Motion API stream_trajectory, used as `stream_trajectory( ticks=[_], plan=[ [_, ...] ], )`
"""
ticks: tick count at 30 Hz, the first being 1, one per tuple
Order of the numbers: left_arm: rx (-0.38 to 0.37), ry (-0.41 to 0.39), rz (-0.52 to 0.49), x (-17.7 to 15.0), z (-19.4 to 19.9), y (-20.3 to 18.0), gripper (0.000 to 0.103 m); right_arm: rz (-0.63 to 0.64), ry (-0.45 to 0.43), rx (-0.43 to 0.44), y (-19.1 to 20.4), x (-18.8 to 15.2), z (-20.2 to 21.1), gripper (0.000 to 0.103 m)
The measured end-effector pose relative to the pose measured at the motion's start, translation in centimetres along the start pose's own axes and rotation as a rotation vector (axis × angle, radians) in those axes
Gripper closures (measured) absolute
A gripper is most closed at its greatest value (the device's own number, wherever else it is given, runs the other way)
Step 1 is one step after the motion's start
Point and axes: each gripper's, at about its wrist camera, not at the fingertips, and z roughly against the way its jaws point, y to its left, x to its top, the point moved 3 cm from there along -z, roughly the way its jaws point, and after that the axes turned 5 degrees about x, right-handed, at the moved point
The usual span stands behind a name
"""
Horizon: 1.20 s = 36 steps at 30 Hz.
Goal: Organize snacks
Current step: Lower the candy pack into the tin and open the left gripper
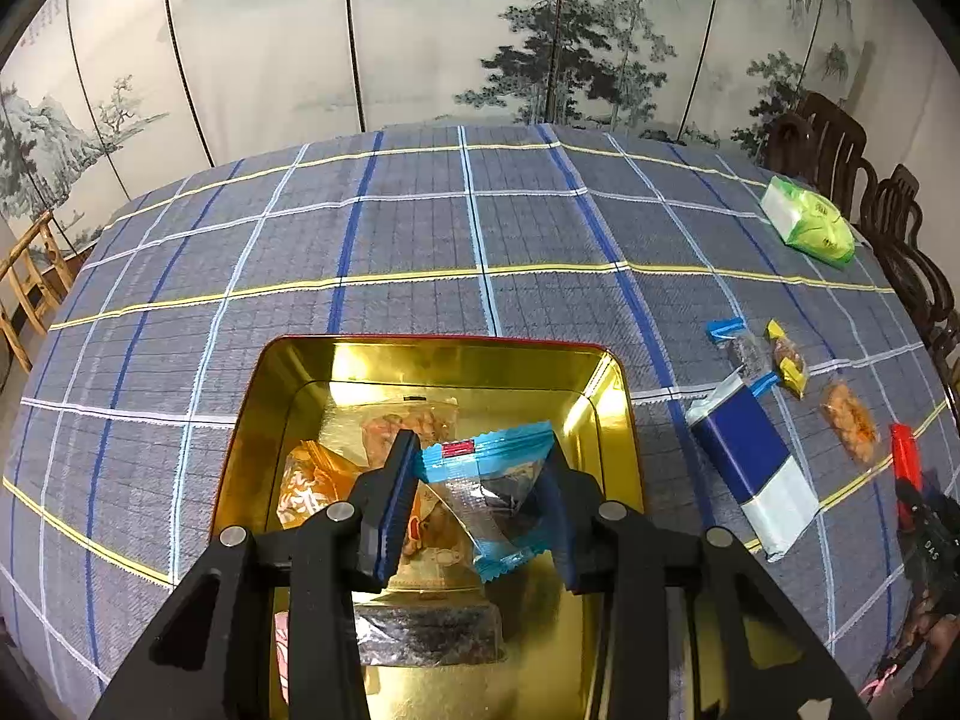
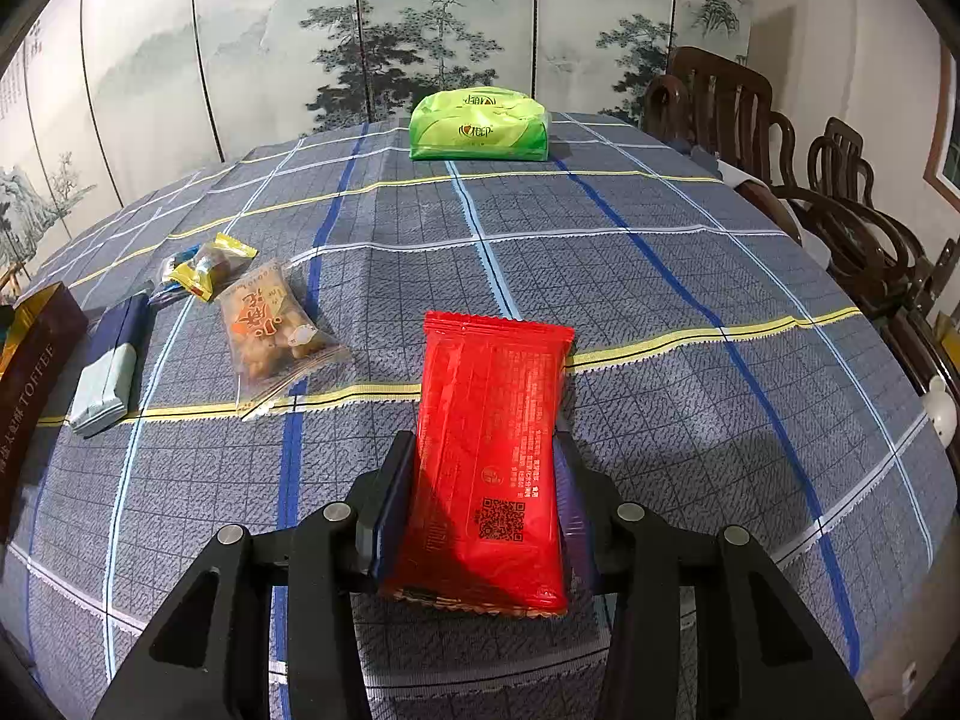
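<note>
My left gripper (image 1: 480,456) is shut on a clear snack packet with light blue ends (image 1: 492,492), held over the open gold tin (image 1: 618,420). Inside the tin lie an orange packet (image 1: 312,483), a clear packet of brown snacks (image 1: 414,417) and a dark bar (image 1: 429,636). My right gripper (image 2: 486,456) is shut on a red packet (image 2: 492,456), held above the tablecloth. On the cloth to the left lie a clear packet of fried snacks (image 2: 267,330), a yellow-ended candy (image 2: 210,264) and a blue and white packet (image 2: 111,363).
A green tissue pack (image 2: 480,126) lies at the far side of the checked tablecloth (image 2: 660,300). The tin's dark side (image 2: 30,384) shows at the left edge. Dark wooden chairs (image 2: 780,138) stand along the right. A painted folding screen backs the table.
</note>
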Motion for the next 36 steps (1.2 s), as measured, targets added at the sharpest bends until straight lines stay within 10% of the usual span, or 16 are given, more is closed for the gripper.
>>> stream_trajectory(
  ticks=[36],
  plan=[
    [0.064, 0.001, -0.035, -0.8, -1.1, -1.0, 0.061, 0.002, 0.001, -0.004, 0.2, 0.1, -0.1, 0.058]
  ],
)
